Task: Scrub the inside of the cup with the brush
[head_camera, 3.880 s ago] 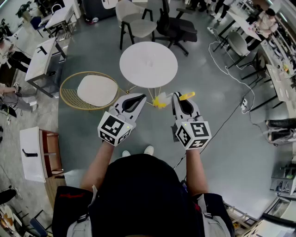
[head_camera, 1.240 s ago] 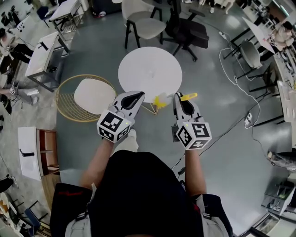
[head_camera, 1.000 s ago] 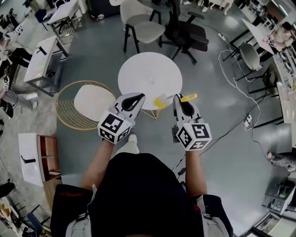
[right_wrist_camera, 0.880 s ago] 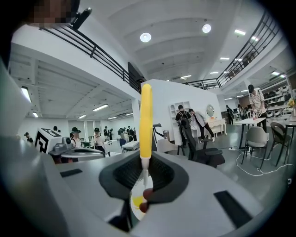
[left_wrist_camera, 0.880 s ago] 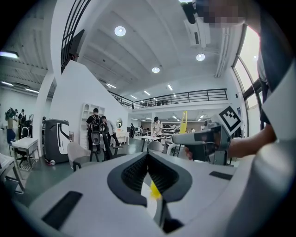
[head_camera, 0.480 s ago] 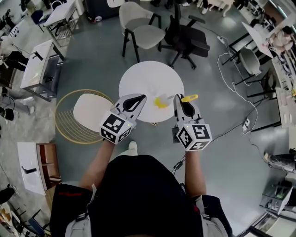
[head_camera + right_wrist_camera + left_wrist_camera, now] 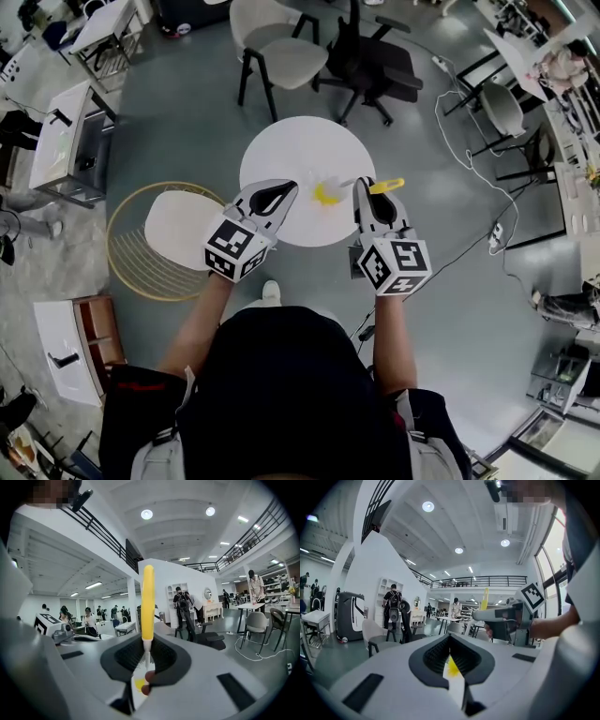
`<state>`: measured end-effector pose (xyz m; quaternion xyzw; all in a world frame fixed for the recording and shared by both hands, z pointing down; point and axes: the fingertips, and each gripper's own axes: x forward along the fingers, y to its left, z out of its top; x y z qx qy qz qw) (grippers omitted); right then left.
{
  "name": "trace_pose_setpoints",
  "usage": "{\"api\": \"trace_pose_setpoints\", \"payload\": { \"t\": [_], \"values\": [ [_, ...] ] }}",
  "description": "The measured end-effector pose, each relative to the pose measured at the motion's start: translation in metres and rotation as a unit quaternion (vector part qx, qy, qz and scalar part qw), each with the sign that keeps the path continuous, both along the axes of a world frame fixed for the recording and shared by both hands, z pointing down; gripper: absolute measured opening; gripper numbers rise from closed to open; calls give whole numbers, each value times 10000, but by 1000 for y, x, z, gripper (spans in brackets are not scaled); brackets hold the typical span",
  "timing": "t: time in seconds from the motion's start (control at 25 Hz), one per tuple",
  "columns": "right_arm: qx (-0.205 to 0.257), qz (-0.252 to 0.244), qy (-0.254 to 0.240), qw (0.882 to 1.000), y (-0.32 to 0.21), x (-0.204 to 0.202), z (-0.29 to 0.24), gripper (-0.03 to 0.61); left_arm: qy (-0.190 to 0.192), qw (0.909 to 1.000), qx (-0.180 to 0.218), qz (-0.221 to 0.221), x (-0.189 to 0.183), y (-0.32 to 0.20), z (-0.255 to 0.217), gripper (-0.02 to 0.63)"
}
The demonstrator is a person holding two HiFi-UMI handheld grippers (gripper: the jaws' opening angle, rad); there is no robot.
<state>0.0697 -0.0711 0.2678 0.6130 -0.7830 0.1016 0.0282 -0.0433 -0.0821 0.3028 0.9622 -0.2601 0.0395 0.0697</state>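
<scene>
brush [image 7: 148,597] clamped in right tool [image 7: 146,654]

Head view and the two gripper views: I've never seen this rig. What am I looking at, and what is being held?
There is no robot here. A standing person holds a two-jaw gripper in each hand, and the cubes with square markers are part of the grippers. The head view looks steeply down from the person's head. It shows the left gripper and the right gripper above a round white table, and I see nothing lying on that table. The other two pictures come from cameras riding on each gripper and looking along its jaws. The right gripper is shut on a brush, which it grips by the thin stem below the yellow handle. The brush's yellowish head sticks out between the grippers. The left gripper's jaws are together and seem to hold nothing. No cup is visible.
</scene>
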Motion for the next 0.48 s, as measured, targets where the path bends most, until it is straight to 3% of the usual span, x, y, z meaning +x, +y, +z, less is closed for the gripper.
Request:
{"api": "trace_pose_setpoints", "payload": {
  "t": [0.48],
  "values": [
    [-52,87,140,9999,-4,-2,8,49,32,9998,-158,98,3,-4,17,15]
  ]
}}
